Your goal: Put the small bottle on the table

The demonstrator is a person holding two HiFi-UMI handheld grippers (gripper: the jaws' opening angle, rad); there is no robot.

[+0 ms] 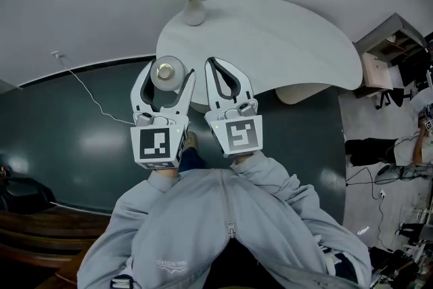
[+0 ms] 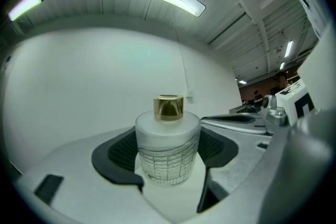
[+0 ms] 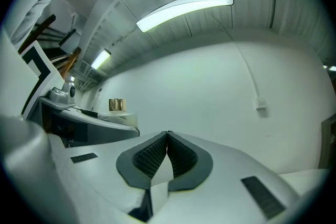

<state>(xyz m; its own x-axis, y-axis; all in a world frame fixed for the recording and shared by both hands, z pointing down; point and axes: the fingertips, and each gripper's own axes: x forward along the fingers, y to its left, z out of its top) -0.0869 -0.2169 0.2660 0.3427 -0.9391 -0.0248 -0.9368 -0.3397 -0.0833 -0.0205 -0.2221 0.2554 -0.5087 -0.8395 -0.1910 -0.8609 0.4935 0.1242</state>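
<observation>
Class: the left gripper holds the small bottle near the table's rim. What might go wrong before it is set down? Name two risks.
1. The small bottle in the left gripper hangs about over the near rim of the table; released here, it might fall to the floor.
2. Reaching further in might knock the vase of flowers beyond.

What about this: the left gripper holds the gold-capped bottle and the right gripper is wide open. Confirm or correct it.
The left gripper does hold the gold-capped bottle, but the right gripper is shut, jaws together and empty; the right gripper view shows it.
</observation>
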